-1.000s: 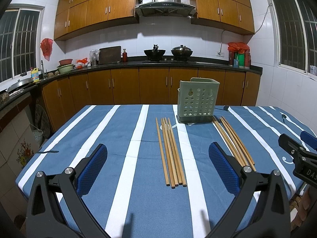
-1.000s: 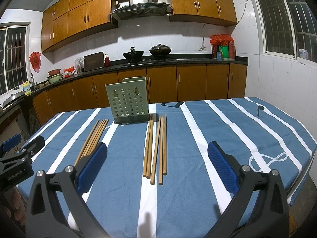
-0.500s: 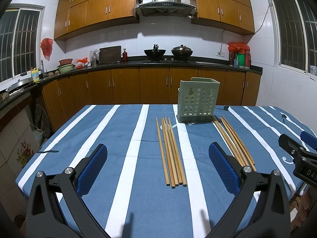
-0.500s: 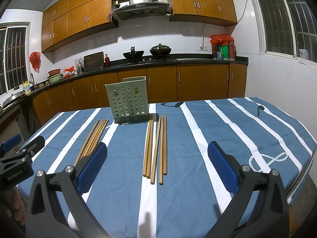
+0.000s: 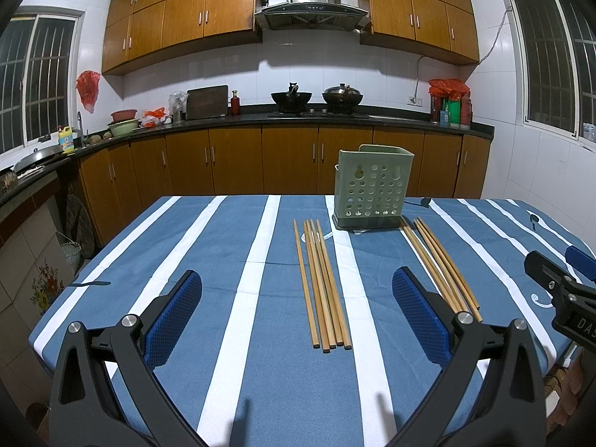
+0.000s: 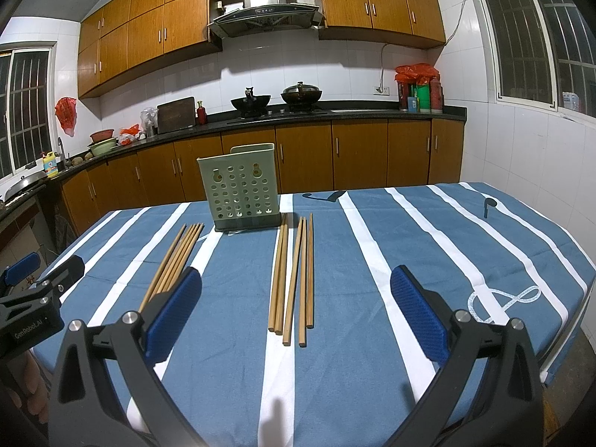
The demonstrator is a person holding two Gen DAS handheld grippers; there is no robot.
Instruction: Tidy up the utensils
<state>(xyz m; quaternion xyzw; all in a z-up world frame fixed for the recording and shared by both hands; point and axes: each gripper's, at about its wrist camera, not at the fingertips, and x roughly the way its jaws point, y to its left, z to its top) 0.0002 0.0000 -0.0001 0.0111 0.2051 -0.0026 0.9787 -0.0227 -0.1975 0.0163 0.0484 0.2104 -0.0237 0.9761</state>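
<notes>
A home kitchen: wooden wall cabinets (image 5: 231, 11) run along the top, a steel range hood (image 5: 312, 3) at 12 o'clock hangs over two woks (image 5: 316, 96) on a stove, and a dark counter carries bowls (image 5: 123, 124) at 10 o'clock, beside what may be a sink tap. White tiled walls (image 5: 335, 67), barred windows (image 5: 551, 70).

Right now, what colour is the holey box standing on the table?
Pale green. The perforated plastic utensil holder shows best in the right wrist view.
</notes>
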